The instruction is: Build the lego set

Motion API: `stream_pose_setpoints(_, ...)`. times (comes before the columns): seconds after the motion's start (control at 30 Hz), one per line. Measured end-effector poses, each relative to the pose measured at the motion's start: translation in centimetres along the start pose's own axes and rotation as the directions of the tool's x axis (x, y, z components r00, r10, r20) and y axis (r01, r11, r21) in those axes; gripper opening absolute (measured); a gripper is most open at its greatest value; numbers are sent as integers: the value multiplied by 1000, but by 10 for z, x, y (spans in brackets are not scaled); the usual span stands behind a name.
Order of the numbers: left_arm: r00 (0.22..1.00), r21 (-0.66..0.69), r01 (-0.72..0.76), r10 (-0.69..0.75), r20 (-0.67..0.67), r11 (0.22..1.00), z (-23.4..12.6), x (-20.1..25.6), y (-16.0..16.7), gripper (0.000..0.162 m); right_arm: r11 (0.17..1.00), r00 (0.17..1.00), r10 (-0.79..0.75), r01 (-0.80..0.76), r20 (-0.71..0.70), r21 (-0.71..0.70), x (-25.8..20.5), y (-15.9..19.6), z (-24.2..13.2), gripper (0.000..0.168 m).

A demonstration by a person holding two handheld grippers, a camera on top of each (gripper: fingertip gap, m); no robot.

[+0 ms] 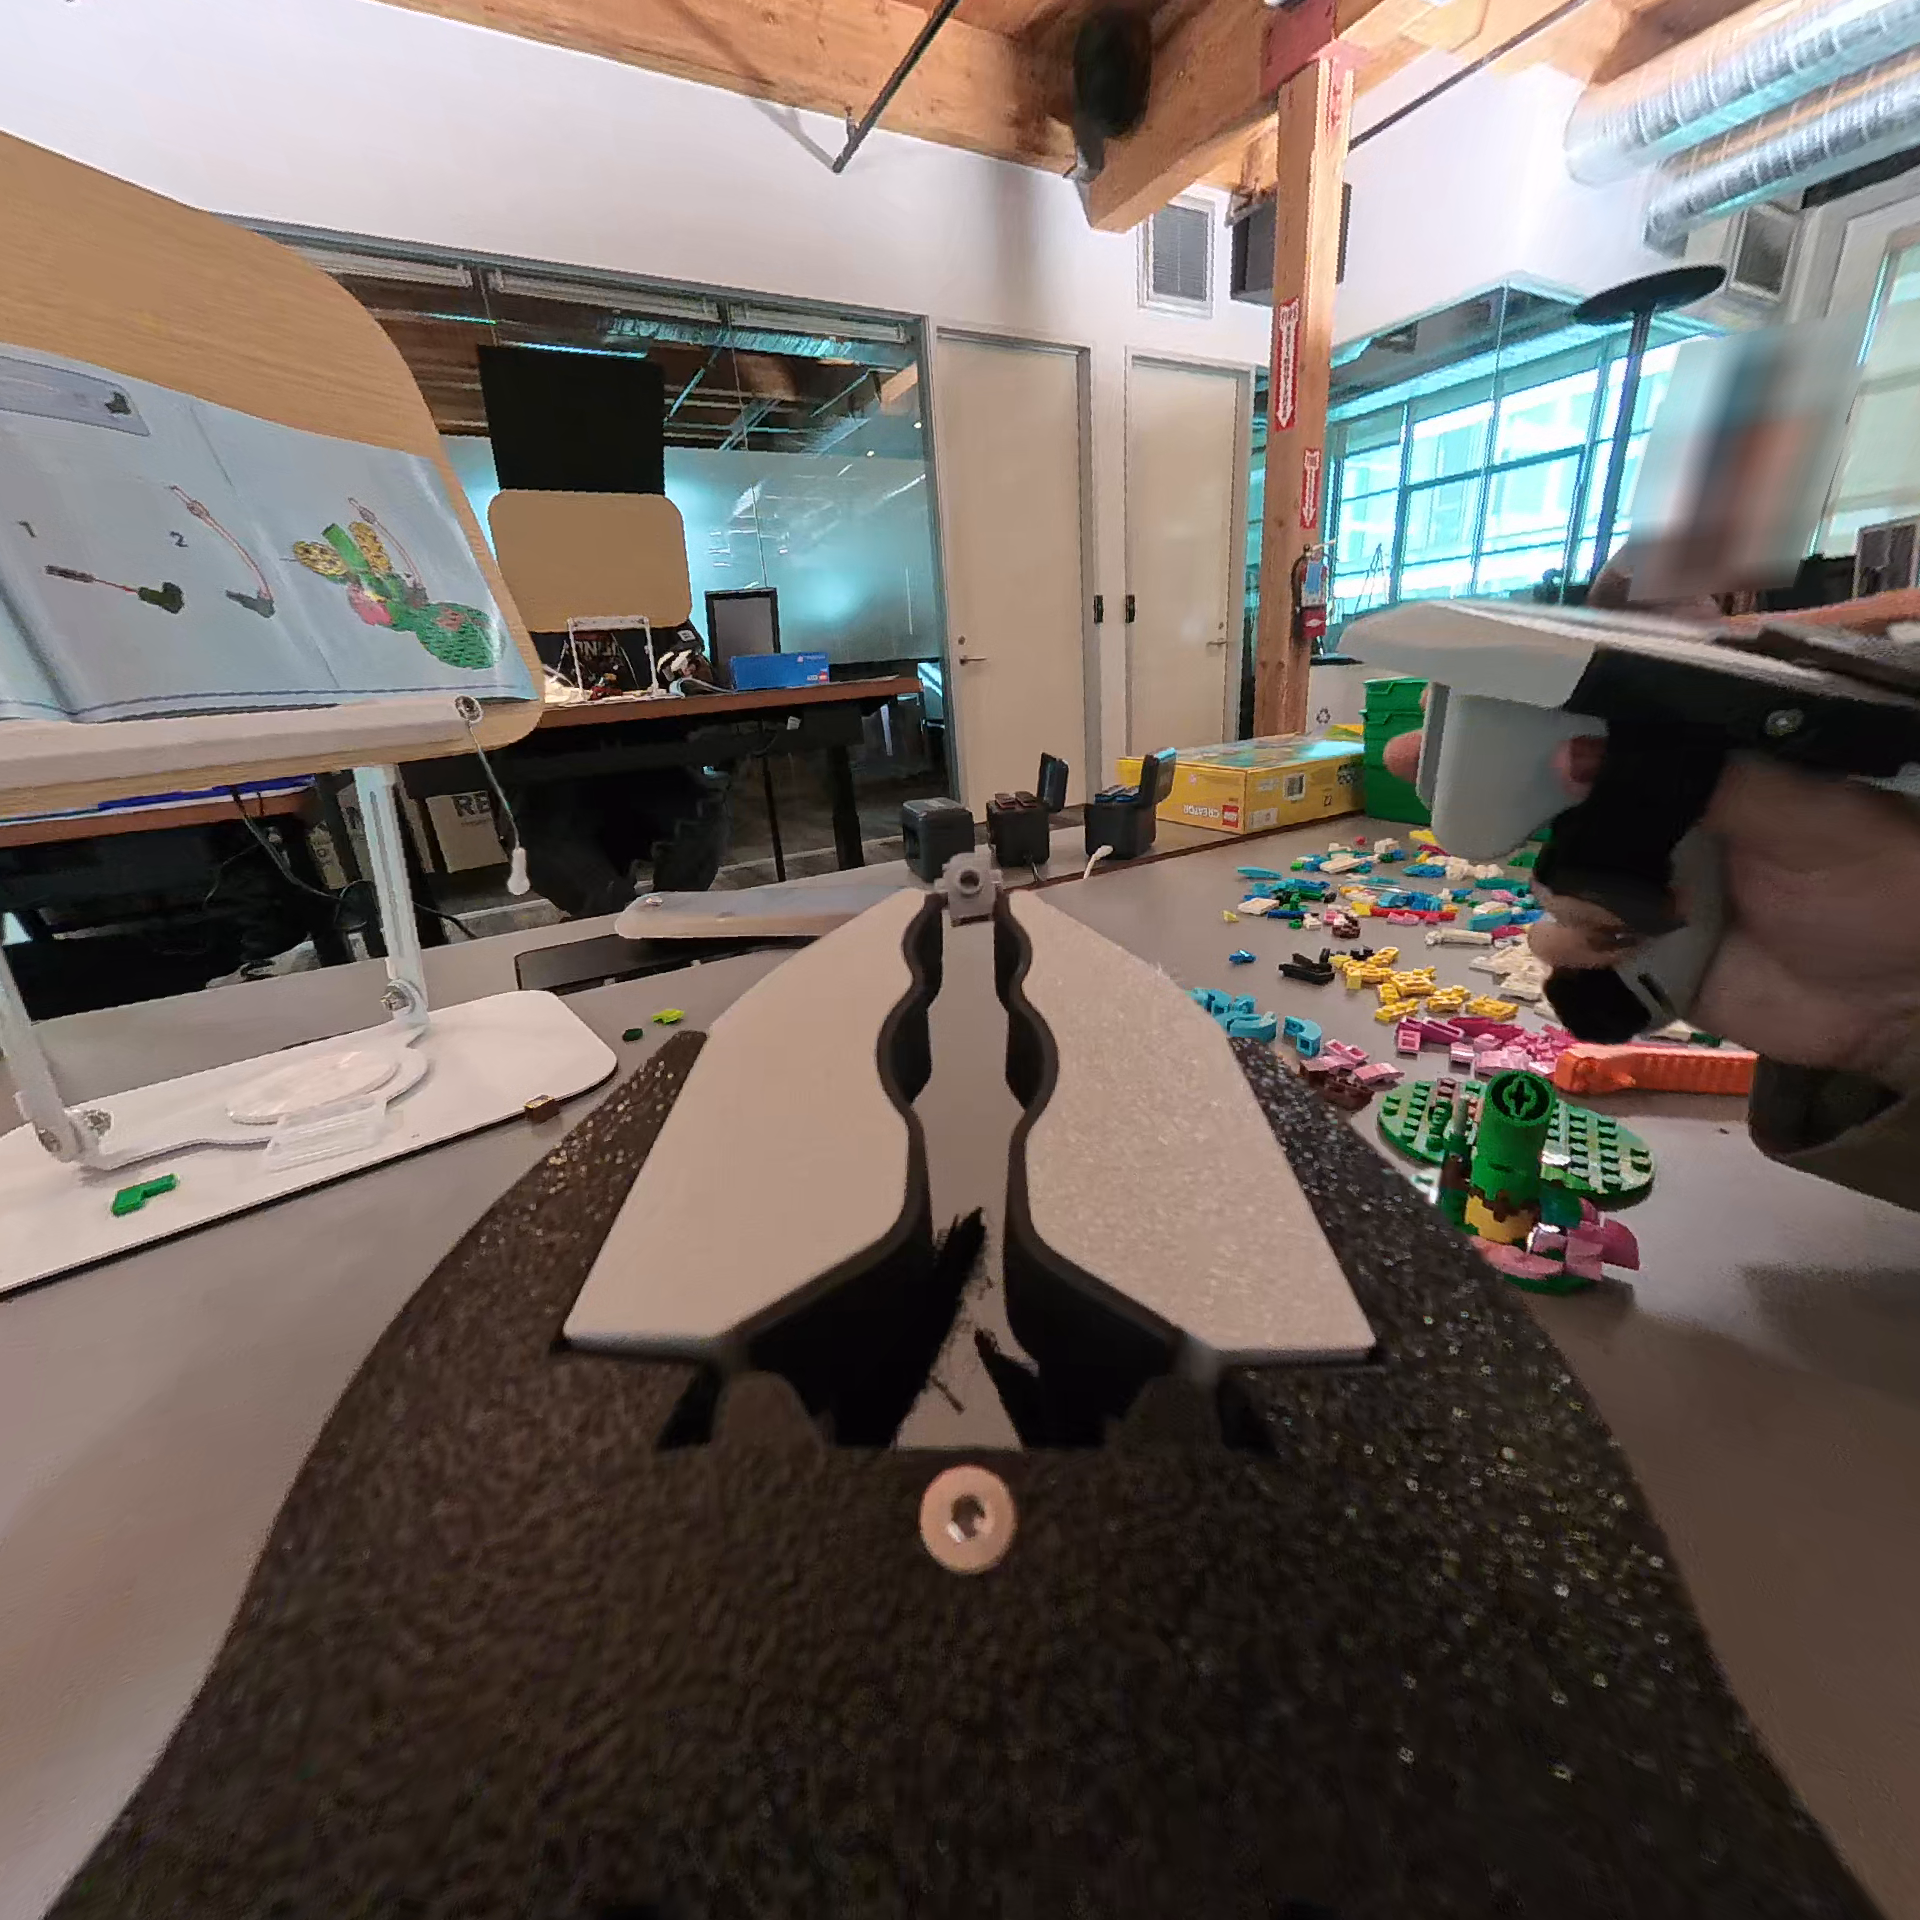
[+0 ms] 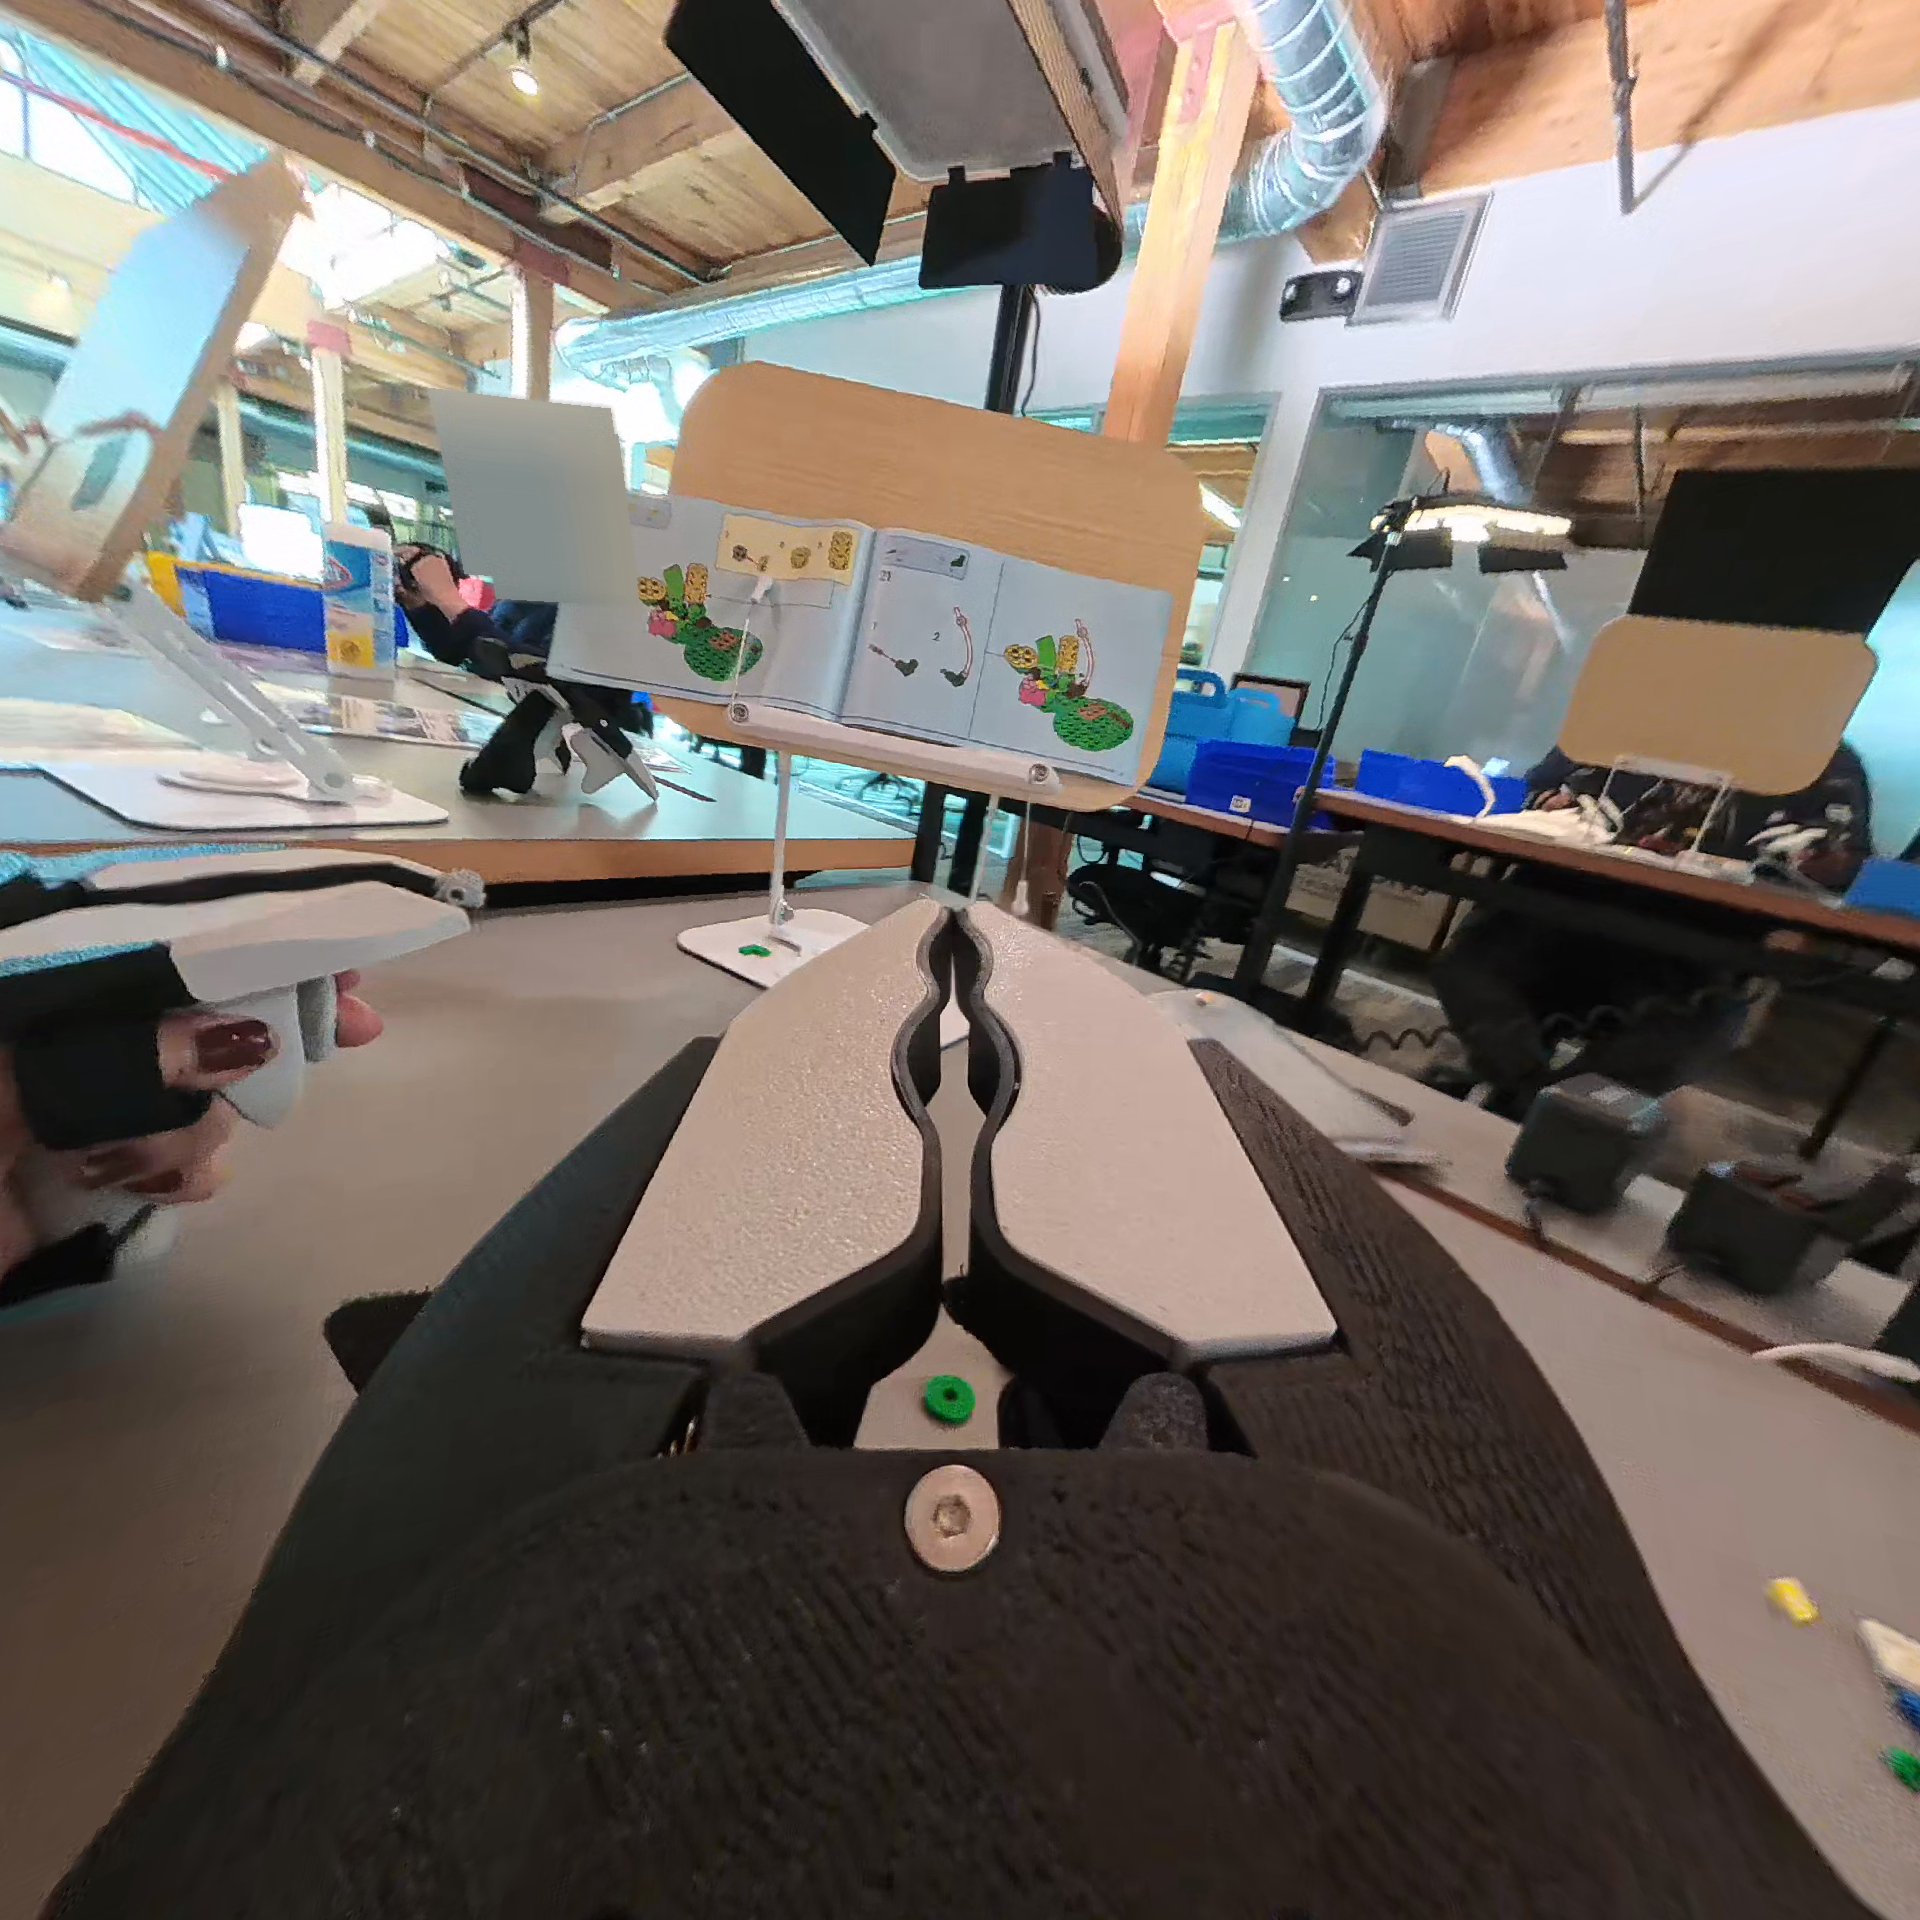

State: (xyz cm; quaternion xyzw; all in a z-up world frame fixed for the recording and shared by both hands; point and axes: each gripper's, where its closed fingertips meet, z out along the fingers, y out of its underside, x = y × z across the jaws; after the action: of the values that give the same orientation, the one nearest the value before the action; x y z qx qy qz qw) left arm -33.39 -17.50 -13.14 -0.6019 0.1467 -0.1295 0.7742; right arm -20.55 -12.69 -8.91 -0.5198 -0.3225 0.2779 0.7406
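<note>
My left gripper is shut on a small grey lego piece with a round hole, held at the fingertips above the table. The partly built model, a green cylinder on green round plates with pink and yellow parts, stands on the table to the right. Loose coloured bricks lie spread behind it. My right gripper is shut with nothing seen between its tips; it also shows in the left wrist view, held by a hand. The left gripper shows in the right wrist view at the left.
The open instruction booklet rests on a wooden stand with a white base. An orange brick separator, a yellow box and dark charger boxes stand at the table's far side. A small green round piece lies inside the right gripper's body. About 15 cm separates my left fingertips from my right. It is some 15 cm from my right tips to the partly built model.
</note>
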Motion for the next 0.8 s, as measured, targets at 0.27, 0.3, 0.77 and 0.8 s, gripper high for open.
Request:
stream_pose_setpoints(0.27, 997, 27, 83, -83, -4, 996, -2, -5, -2, 9, 992, 992, 119, -120, -44, -42, 12, 11, 1, 0)
stream_pose_setpoints(0.3, 997, 25, 82, -81, -5, 996, -2, -5, -1, 9, 992, 993, 116, -117, -32, -43, 10, 11, 1, 0)
stream_pose_setpoints(0.77, 993, 43, 102, -98, -69, 994, -1, 3, -4, 9, 987, 971, -141, 152, 191, -43, -47, 18, 4, 0)
stream_pose_setpoints(0.8, 989, 50, 110, -104, -103, 993, -1, 8, -5, 9, 982, 959, -181, 189, 219, -19, -54, 16, 2, 0)
